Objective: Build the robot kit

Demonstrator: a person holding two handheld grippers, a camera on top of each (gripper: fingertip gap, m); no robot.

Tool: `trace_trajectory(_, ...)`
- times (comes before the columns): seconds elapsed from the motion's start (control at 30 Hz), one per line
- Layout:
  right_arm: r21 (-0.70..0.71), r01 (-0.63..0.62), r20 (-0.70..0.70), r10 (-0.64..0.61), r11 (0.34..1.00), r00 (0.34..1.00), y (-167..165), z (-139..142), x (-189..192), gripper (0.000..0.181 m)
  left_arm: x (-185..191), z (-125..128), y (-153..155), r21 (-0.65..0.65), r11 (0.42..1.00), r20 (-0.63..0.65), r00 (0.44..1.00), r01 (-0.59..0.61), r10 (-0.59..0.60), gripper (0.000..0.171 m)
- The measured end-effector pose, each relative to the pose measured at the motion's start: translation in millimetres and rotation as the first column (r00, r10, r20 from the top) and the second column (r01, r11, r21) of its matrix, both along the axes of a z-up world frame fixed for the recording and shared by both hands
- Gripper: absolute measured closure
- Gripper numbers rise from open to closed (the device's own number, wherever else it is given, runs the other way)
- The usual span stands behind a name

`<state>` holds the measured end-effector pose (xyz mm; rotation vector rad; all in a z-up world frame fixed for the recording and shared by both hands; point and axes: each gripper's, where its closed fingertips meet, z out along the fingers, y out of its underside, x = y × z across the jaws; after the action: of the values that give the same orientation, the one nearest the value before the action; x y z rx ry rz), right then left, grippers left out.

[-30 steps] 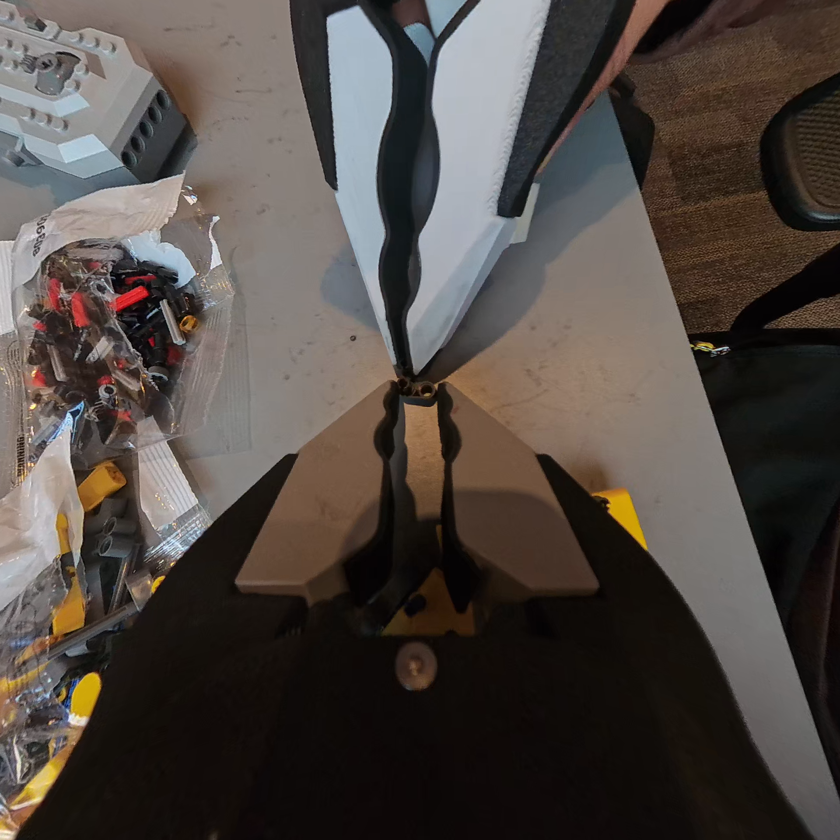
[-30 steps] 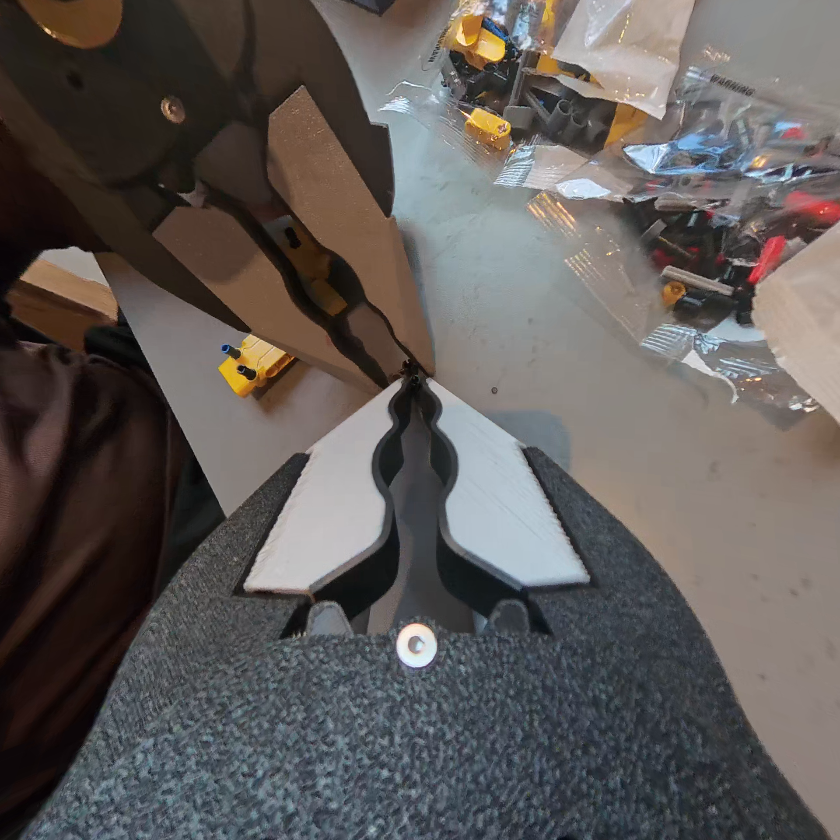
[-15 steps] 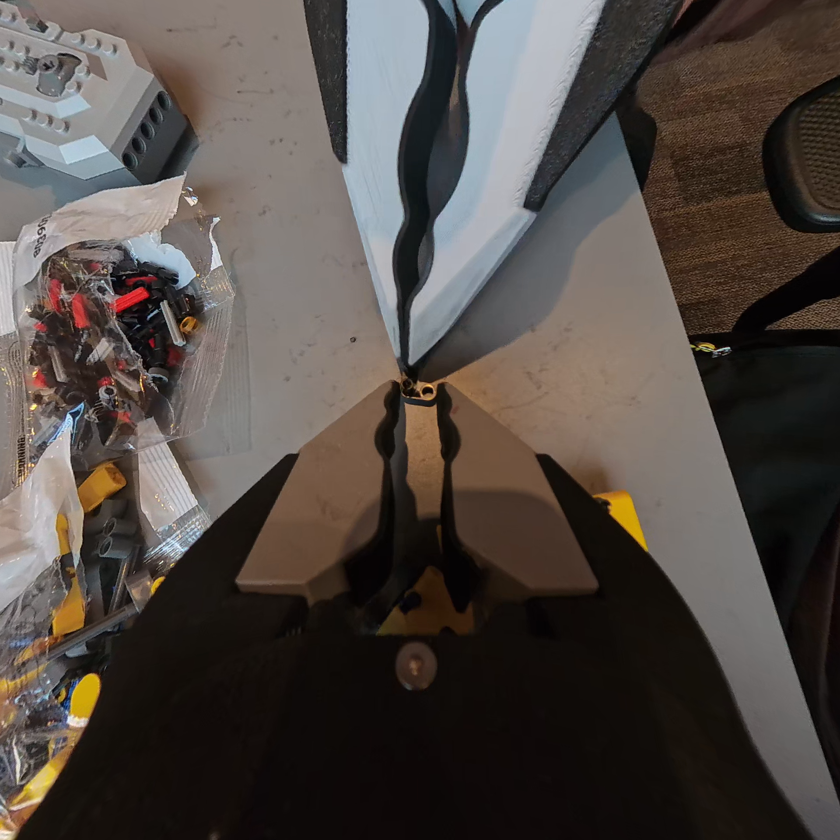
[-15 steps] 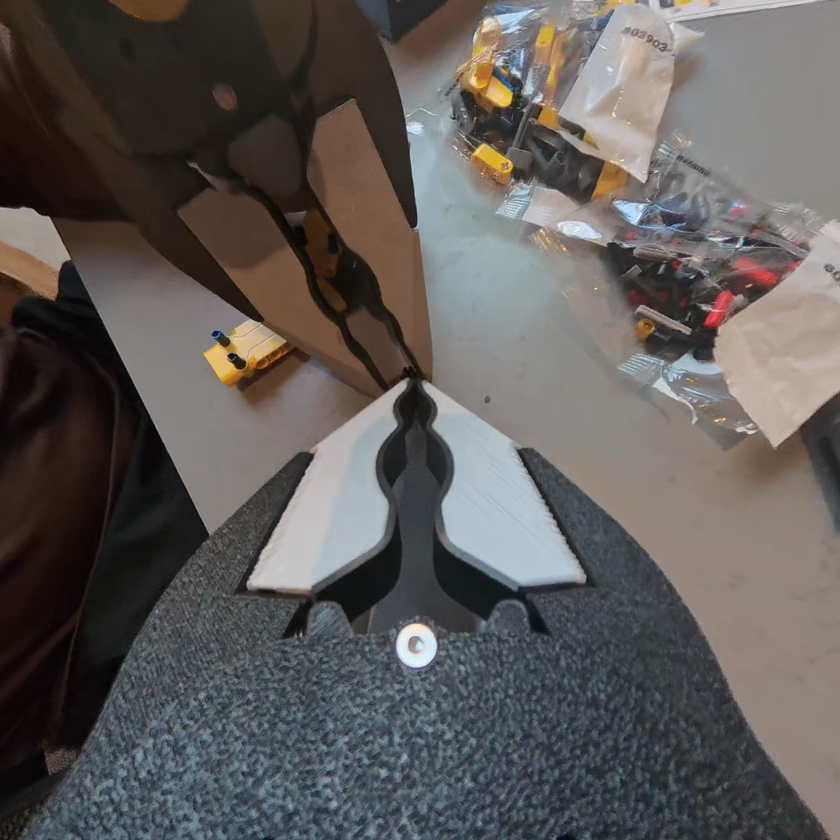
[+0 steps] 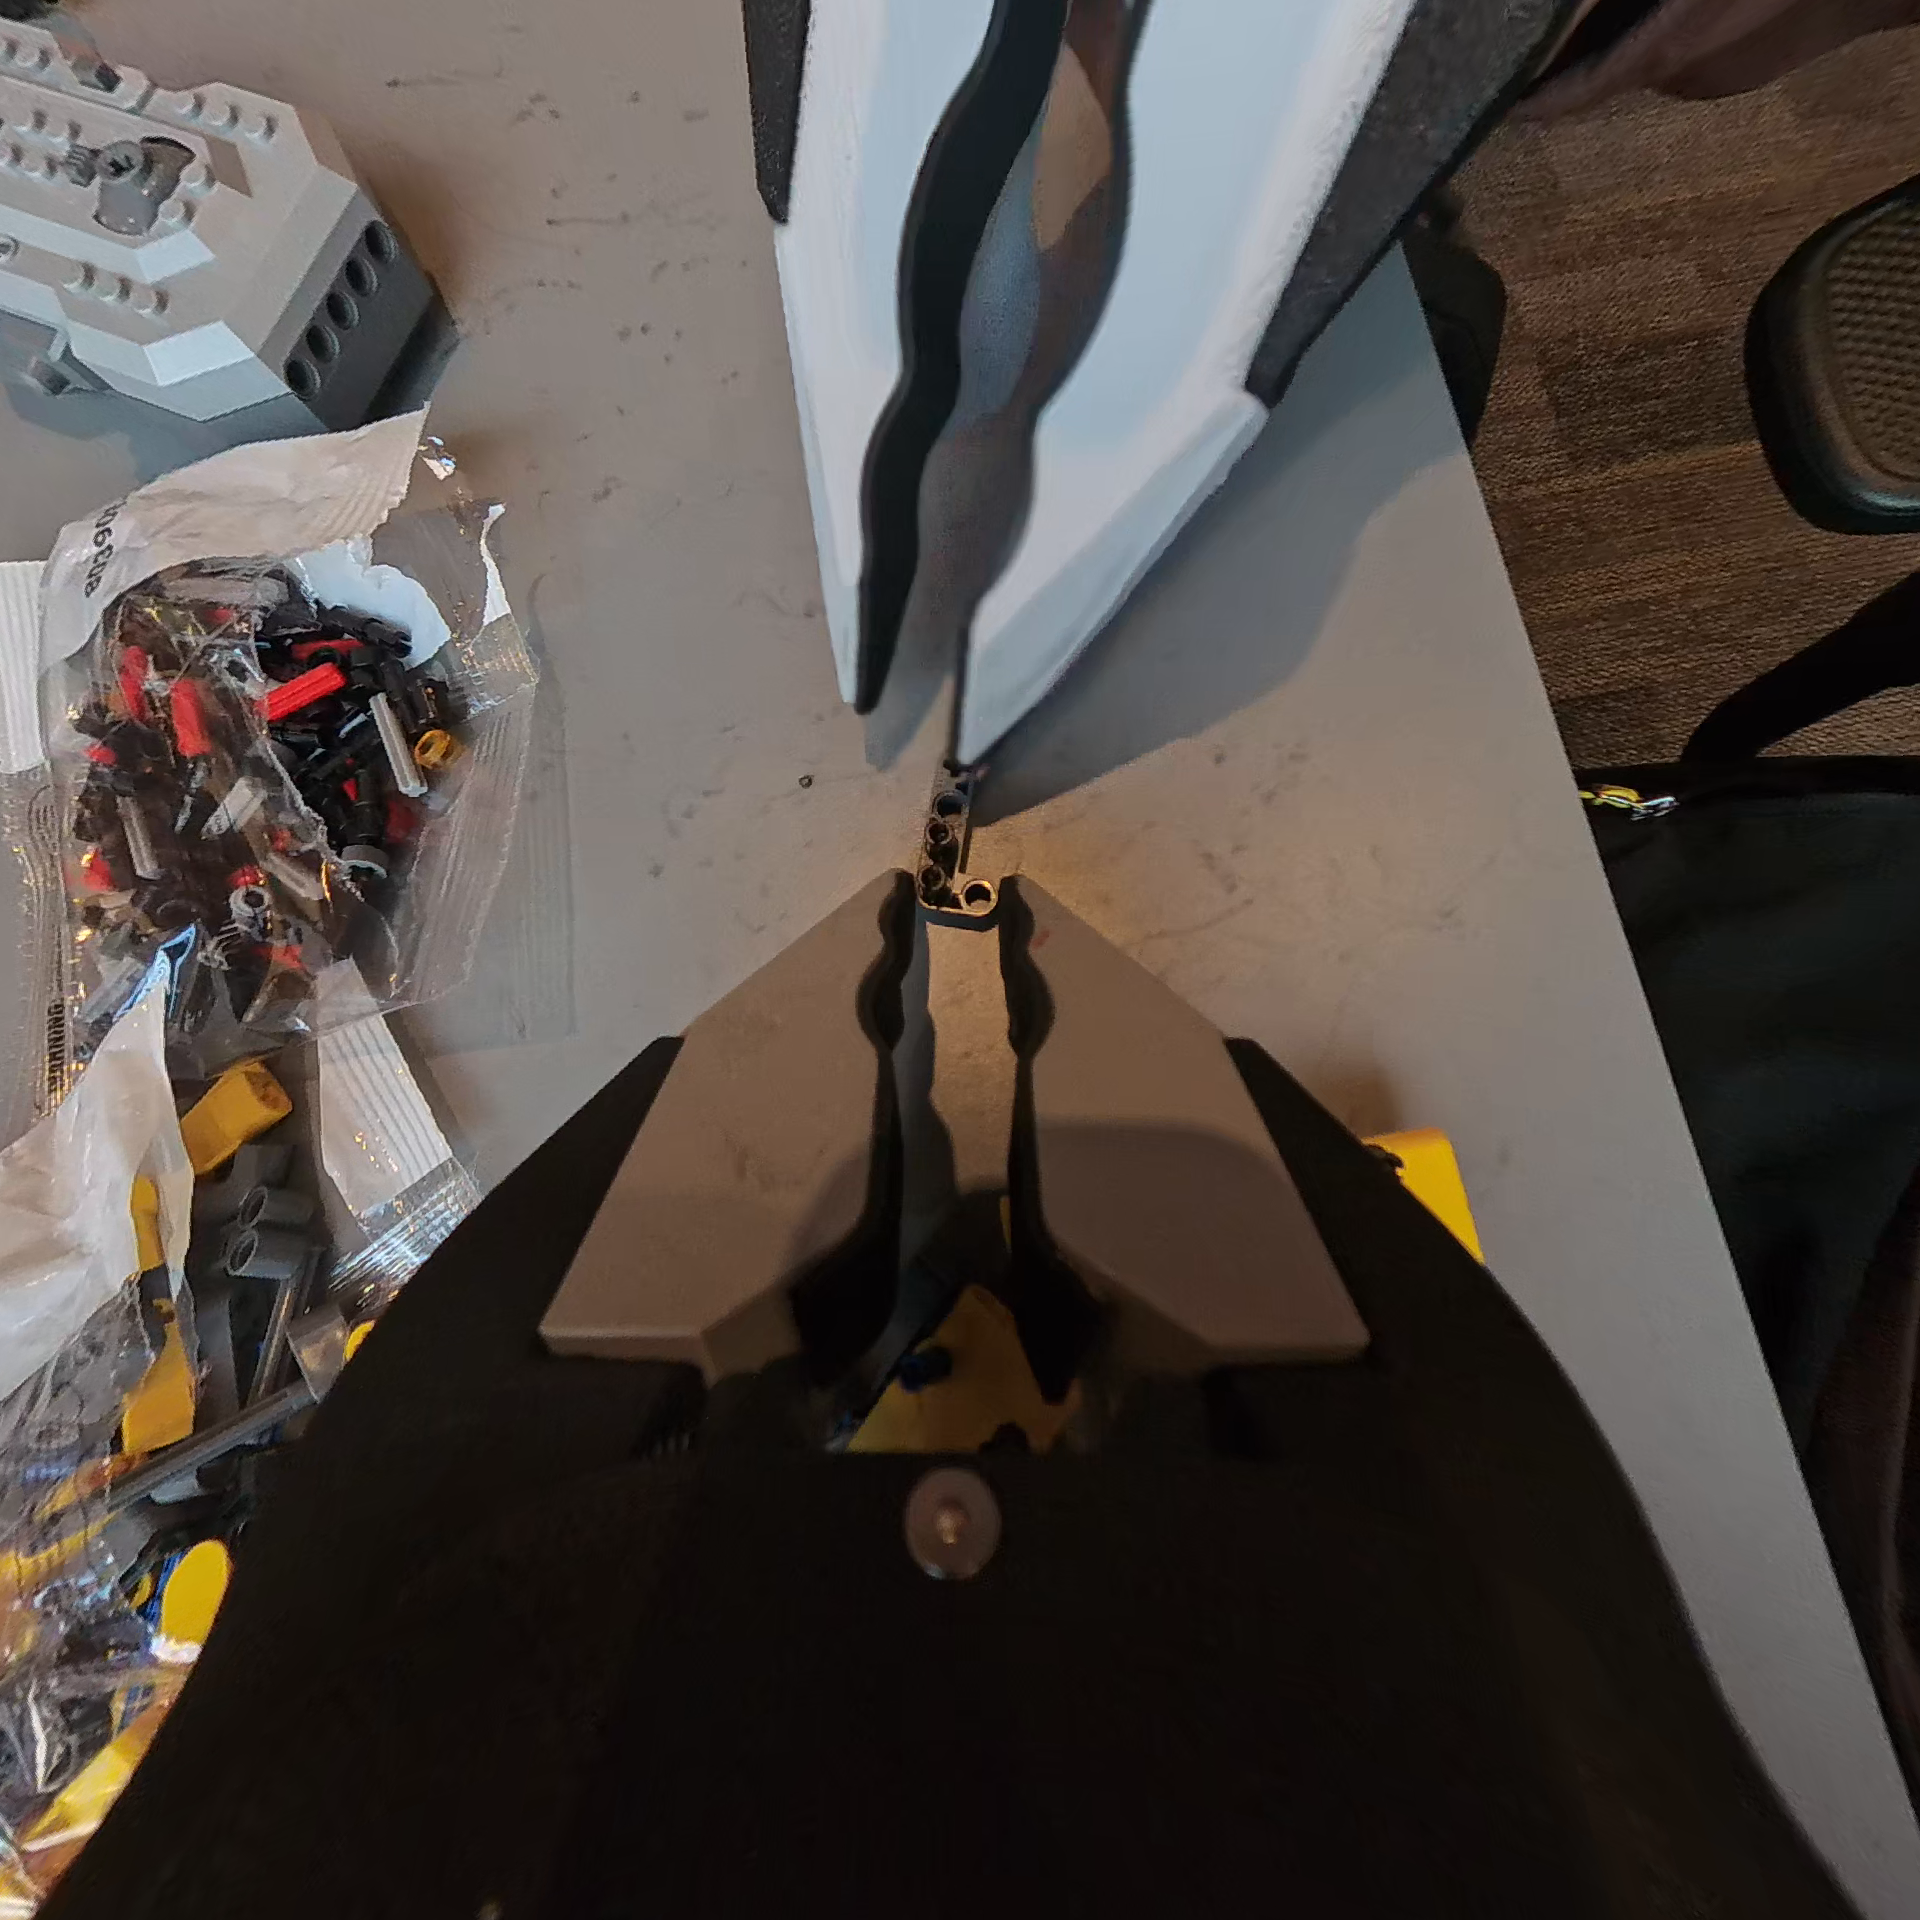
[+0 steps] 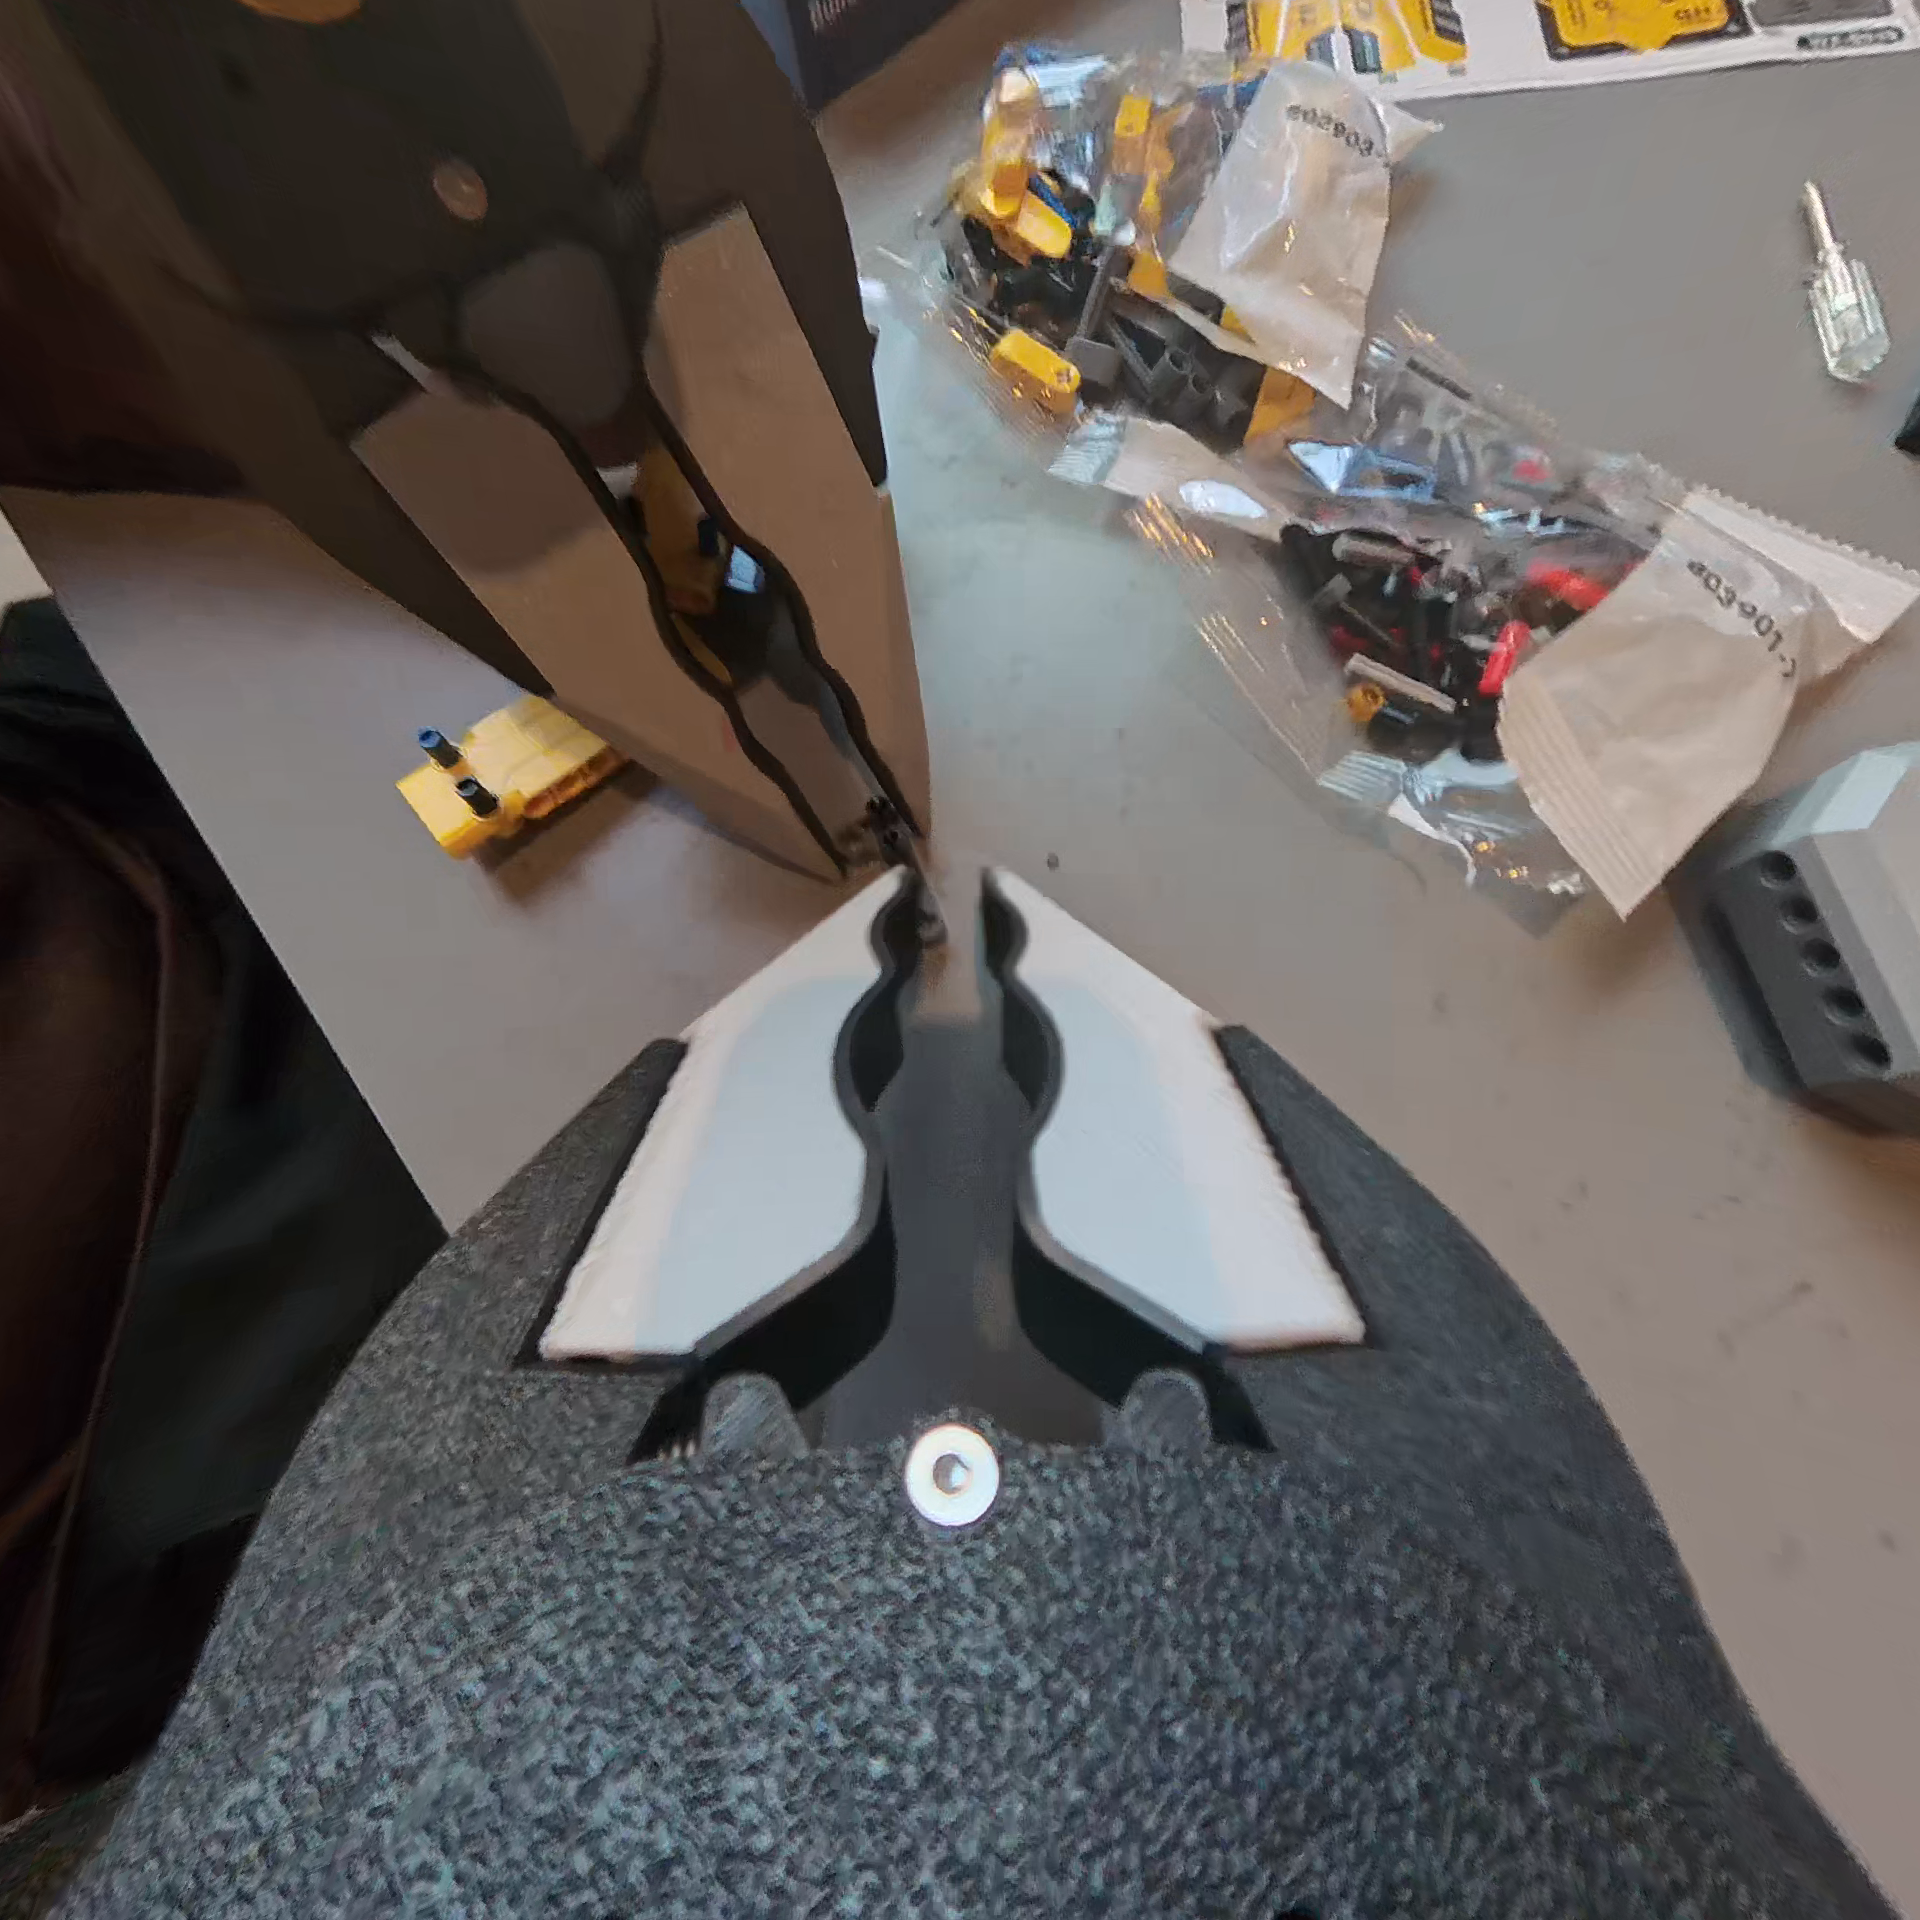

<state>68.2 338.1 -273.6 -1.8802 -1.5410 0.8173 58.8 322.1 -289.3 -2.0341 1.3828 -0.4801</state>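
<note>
L claw [image 5: 958, 891]: grey fingers, black body, clamped at the very tips on a small dark-grey L-beam [image 5: 948, 831]. Short leg sits betw. the tips. Long leg w/ its row of holes pokes fwd, held over the table [image 5: 644, 436], near the edge facing the office chair [image 5: 1849, 364]. R claw [image 6: 943, 883]: white fingers, speckled grey body, comes in from the opp. side, nearly tip to tip w/ L claw. Its jaws stand a narrow gap apart, nothing gripped betw. them. One white tip is right at the far end of the L-beam's long leg; touching or just short, can't tell.

Left wrist view, left to right:
- grey studded block [image 5: 156, 239] toward the table's far corner
- nearer, clear bag of black & red bits [image 5: 260, 748]
- nearer again & overlapping it, clear bag of yellow & grey bits [image 5: 208, 1195]
- yellow brick [image 5: 1429, 1184], mostly hidden under L claw's body, close to the table edge
- past that edge, brown carpet [image 5: 1610, 468] & the chair

Right wrist view, left to right:
- a person's dark sleeve [image 6: 104, 1039] off the table edge
- the yellow brick, two blue-tipped pins in it, just beside L claw's fingers
- both bags mid-table
- printed sheet [image 6: 1558, 31] at the far edge
- clear-handled tool [image 6: 1844, 301] near it
- the grey block at the right
</note>
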Motion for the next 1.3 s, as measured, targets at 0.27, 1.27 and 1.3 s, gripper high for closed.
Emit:
trace_trajectory(0.27, -0.062, -0.014, 0.086, 0.019, 0.998, 0.996, -18.5, -15.6, 2.7, 0.163, 1.0, 0.3, 0.1, 0.036, 0.999, -0.030, 1.000, -0.009, 0.010, 0.159)
trace_trajectory(1.27, 0.022, 0.214, -0.100, -0.211, 0.977, 0.972, 5.9, 6.4, 6.4, 0.172, -27.4, 57.0, 30.9, 0.201, 0.940, 0.185, 0.953, -0.276, 0.240, 0.145)
trace_trajectory(1.3, 0.022, 0.216, -0.088, -0.213, 0.976, 0.973, 6.3, 4.5, 6.5, 0.172, -29.0, 59.1, 31.7, 0.213, 0.935, 0.190, 0.951, -0.283, 0.245, 0.146)
